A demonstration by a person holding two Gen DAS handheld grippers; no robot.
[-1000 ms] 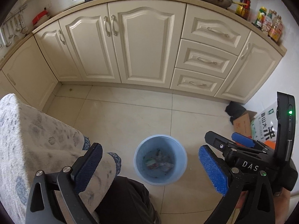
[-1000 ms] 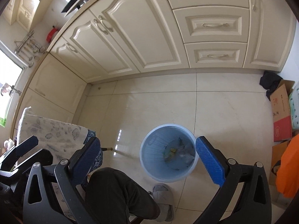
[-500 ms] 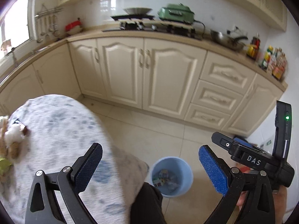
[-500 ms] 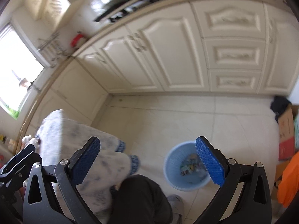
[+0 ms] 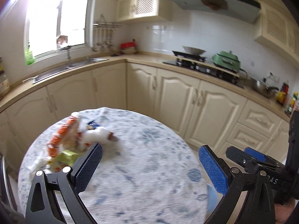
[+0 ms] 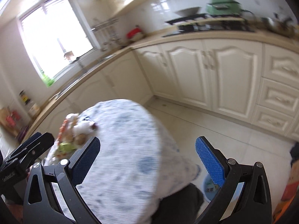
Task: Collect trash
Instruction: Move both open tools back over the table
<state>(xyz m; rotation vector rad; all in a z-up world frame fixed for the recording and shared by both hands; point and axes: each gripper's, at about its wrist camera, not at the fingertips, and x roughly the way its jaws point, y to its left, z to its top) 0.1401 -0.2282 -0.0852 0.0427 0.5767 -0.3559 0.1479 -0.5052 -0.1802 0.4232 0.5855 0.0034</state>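
Note:
A heap of trash [image 5: 69, 145] lies at the far left of a round table with a blue-flowered cloth [image 5: 142, 168]: orange-and-white wrappers, a yellow-green packet and white crumpled tissue [image 5: 97, 137]. It also shows in the right wrist view [image 6: 74, 132]. My left gripper [image 5: 149, 169] is open and empty above the table, right of the heap. My right gripper [image 6: 147, 160] is open and empty over the table's right side. The blue trash bin [image 6: 211, 188] stands on the floor behind my right finger; only a sliver of it [image 5: 212, 199] shows in the left wrist view.
Cream kitchen cabinets [image 5: 186, 100] run along the walls, with a sink [image 5: 69, 69] under the window and a stove [image 5: 188, 57] on the counter. Cardboard boxes [image 6: 291, 183] sit on the floor at right. A dark trouser leg [image 6: 179, 203] shows below the table.
Both grippers have swung up from the bin on the floor toward the table, bringing the trash heap into view. Both stay open and empty.

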